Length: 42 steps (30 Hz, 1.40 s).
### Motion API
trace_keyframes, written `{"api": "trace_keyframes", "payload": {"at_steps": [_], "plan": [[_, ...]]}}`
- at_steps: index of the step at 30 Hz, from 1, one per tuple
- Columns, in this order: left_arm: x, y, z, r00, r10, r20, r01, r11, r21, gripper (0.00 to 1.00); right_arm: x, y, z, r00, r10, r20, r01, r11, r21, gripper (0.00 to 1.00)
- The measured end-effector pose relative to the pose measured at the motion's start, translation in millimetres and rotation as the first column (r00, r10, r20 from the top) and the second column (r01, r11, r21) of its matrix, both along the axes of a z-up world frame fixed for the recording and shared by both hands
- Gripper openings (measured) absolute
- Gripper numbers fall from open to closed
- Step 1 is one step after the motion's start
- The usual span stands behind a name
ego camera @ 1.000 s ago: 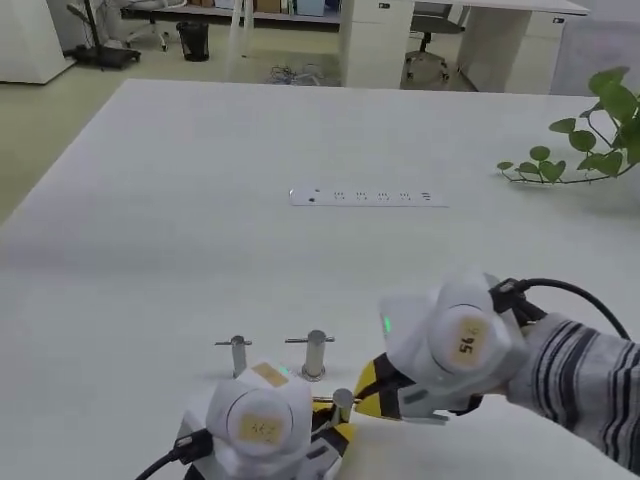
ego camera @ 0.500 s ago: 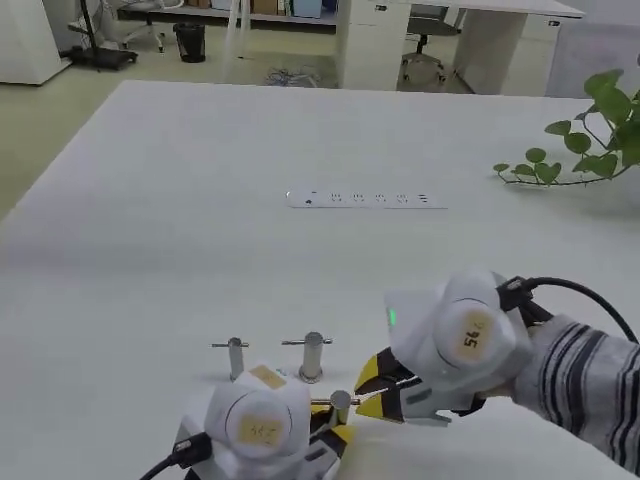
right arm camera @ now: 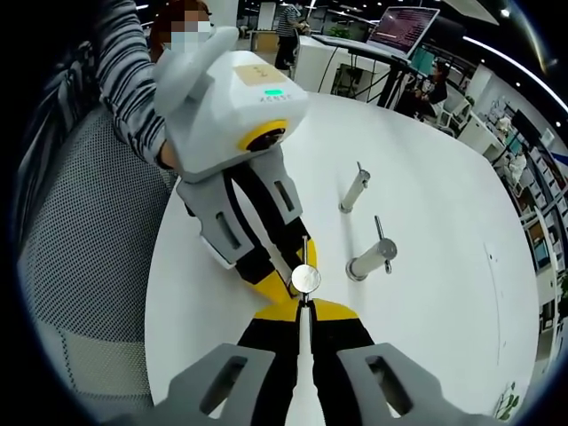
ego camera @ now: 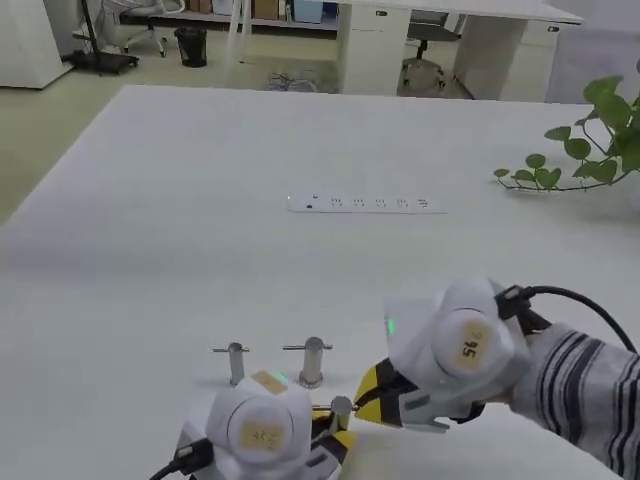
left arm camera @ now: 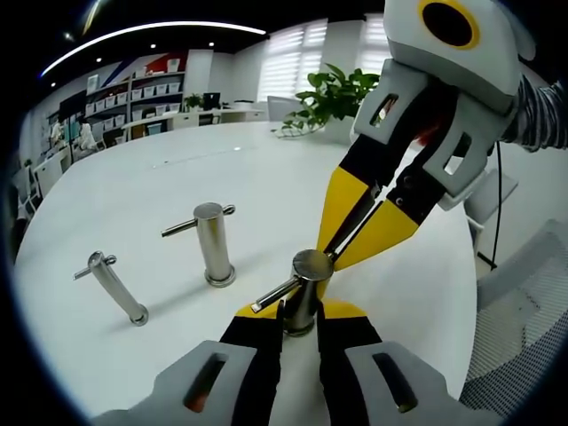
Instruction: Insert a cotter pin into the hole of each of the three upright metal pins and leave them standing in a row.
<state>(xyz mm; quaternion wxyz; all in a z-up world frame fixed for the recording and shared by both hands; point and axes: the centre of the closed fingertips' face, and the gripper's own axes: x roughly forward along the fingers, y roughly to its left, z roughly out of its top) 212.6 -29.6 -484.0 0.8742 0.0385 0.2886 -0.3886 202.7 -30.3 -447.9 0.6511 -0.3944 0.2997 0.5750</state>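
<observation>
Left gripper (left arm camera: 302, 316) pinching the lower shaft of the nearest metal pin (left arm camera: 307, 277), upright near the bench's (ego camera: 200, 230) near edge. Right gripper (left arm camera: 330, 259) pressed together on the end of a cotter pin (left arm camera: 273, 297) that runs through that pin's hole. Second metal pin (ego camera: 313, 360) and third metal pin (ego camera: 236, 361) stand just farther left, each carrying a cotter pin crosswise.

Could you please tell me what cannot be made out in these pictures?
- Near pin: in the head view, the left gripper hides its base.
- Its hole: in the right gripper view, the pin's head covers it.
- Cotter pin: in the left gripper view, its gripped end is hidden between the right gripper's tongs.
- Plant: cut off by the head view's right edge.
</observation>
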Motion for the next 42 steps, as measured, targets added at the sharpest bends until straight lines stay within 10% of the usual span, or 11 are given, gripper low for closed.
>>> {"api": "trace_keyframes", "payload": {"at_steps": [14, 24, 42], "plan": [[-6.1, 6.8, 5.6, 1.000, -0.021, 0.016, 0.020, 0.999, 0.029, 0.26, 3.6, 2.1, 3.7, 0.996, -0.085, -0.028, 0.085, 0.996, 0.033, 0.09], [-17.3, 16.9, 21.8, 0.999, -0.030, 0.025, 0.030, 1.000, 0.006, 0.38, -1.3, 17.6, -4.3, 0.962, -0.198, -0.186, 0.223, 0.967, 0.124, 0.14], [-22.9, 48.6, 44.9, 0.999, 0.026, 0.032, -0.025, 0.999, -0.037, 0.58, 0.4, 21.8, -18.7, 0.947, -0.239, -0.217, 0.275, 0.949, 0.154, 0.11]]}}
